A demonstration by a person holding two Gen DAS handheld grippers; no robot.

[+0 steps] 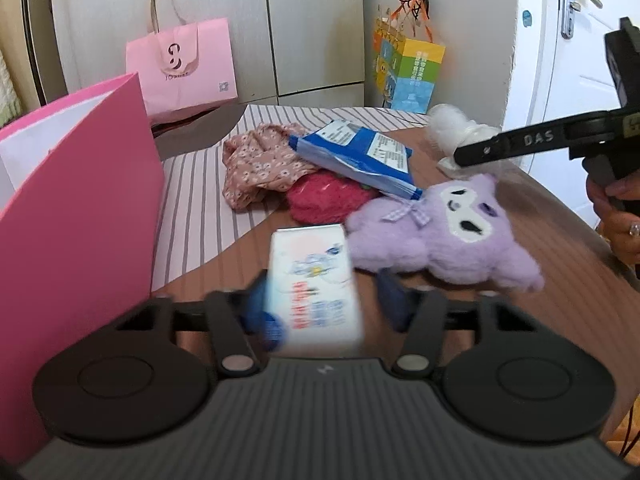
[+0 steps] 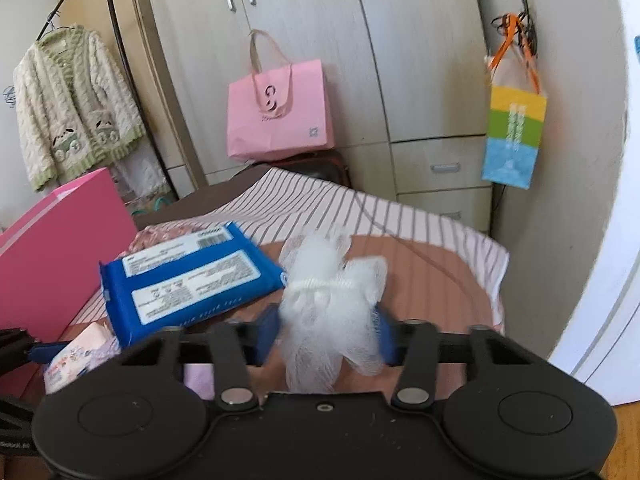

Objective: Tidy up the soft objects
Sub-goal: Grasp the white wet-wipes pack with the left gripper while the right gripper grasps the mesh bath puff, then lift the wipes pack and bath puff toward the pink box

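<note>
Judging by how things lie, the sorting is in its early or middle part: both grippers carry something, yet most of the soft things are on the table with its striped cloth (image 1: 192,184), and I cannot see into the open bright pink paper bag (image 1: 76,200) standing at the left, so what is already put away is unknown. The left gripper (image 1: 324,304) is clenched on a white rectangular soft pack of tissues with blue and red print (image 1: 314,284), which sits between its blue pads and juts forward from them, lifted near the pink bag's side. The right gripper (image 2: 326,334) is grasping a white fluffy mesh bath puff (image 2: 332,308), squeezed between its fingers and raised above the table, over the far side of the pile. Left to handle: a purple plush toy with a white face (image 1: 448,236) just ahead of the left gripper, a crimson fuzzy bundle (image 1: 328,196) beside it, a floral pink cloth (image 1: 260,164) behind, and a blue flat plastic pack of wipes (image 2: 188,276) lying across the cloth and bundle, just left of the puff
</note>
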